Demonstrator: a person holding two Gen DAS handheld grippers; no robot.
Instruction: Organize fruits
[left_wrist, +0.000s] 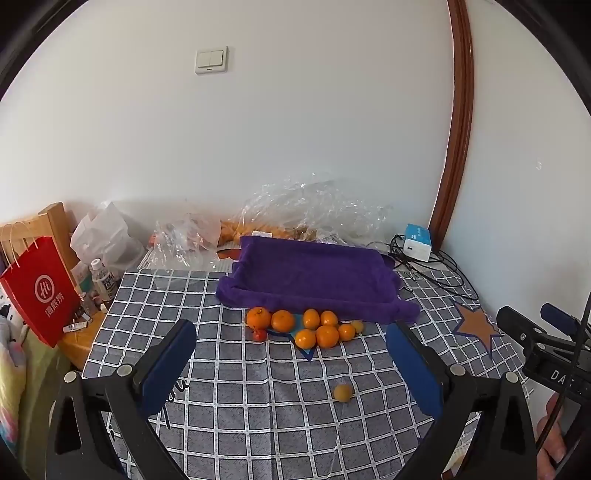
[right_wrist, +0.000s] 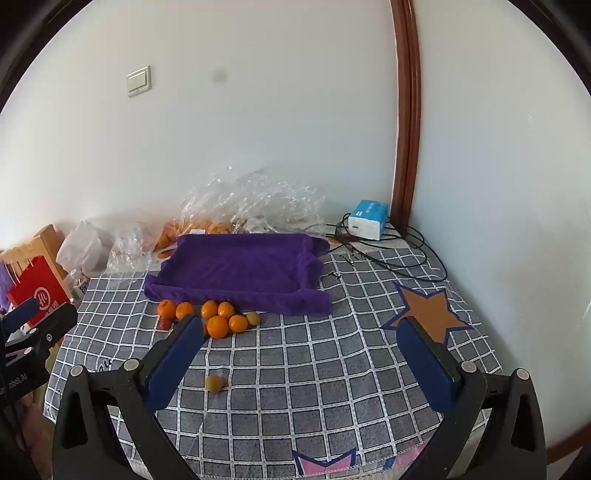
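Hovering above the grey checked tablecloth (left_wrist: 258, 398), both spread wide and gripping nothing: left gripper (left_wrist: 291, 362) and right gripper (right_wrist: 301, 354). Nearest and alone on the cloth: small yellowish round fruit (left_wrist: 343, 392), well apart from the cluster of orange tangerines (left_wrist: 306, 326) touching the front rim of the purple towel-lined tray (left_wrist: 314, 277). Probably best: straddling the stray fruit squarely, closing gently against rolling or bruising, then lifting clear over the rim.

White wall (left_wrist: 295, 129), brown door frame (left_wrist: 456, 129), light switch (left_wrist: 211, 60).
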